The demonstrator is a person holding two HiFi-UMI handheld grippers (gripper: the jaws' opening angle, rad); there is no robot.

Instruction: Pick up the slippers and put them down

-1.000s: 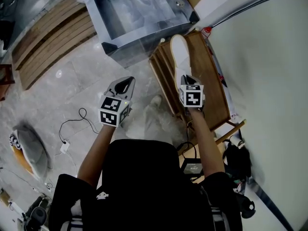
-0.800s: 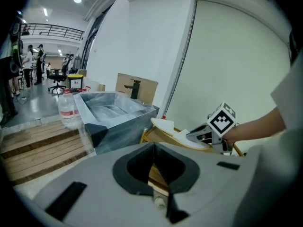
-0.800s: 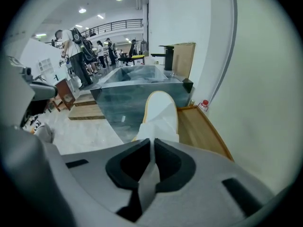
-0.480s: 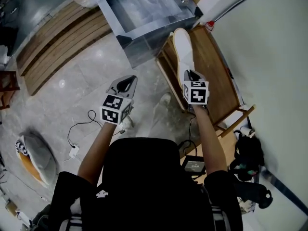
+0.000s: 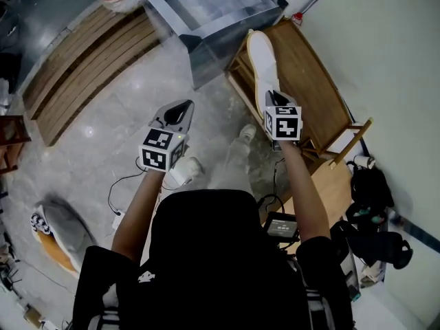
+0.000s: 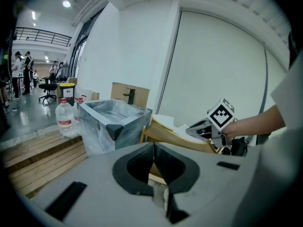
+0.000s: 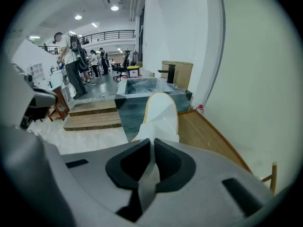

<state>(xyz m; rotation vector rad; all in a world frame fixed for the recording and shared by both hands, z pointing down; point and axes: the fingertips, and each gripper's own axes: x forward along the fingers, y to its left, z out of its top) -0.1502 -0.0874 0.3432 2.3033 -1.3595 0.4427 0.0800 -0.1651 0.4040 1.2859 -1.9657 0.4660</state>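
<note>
Above the wooden rack (image 5: 313,88), the right gripper (image 7: 152,143) is holding a white slipper (image 5: 261,60) by its near end. Its jaws are pinching almost together on the thin material. The slipper is pointing out along the rack's left side, and I cannot tell whether it is touching the top or hanging clear of it. The pick-up seems done for this slipper, and the putting down is still waiting. Left of the rack, over the floor, the left gripper (image 6: 153,148) is hanging with its jaws closed on each other and nothing between them. A second slipper is not showing plainly. A pale shape (image 5: 244,135) is lying on the floor just beside the rack, but I cannot tell what it is.
</note>
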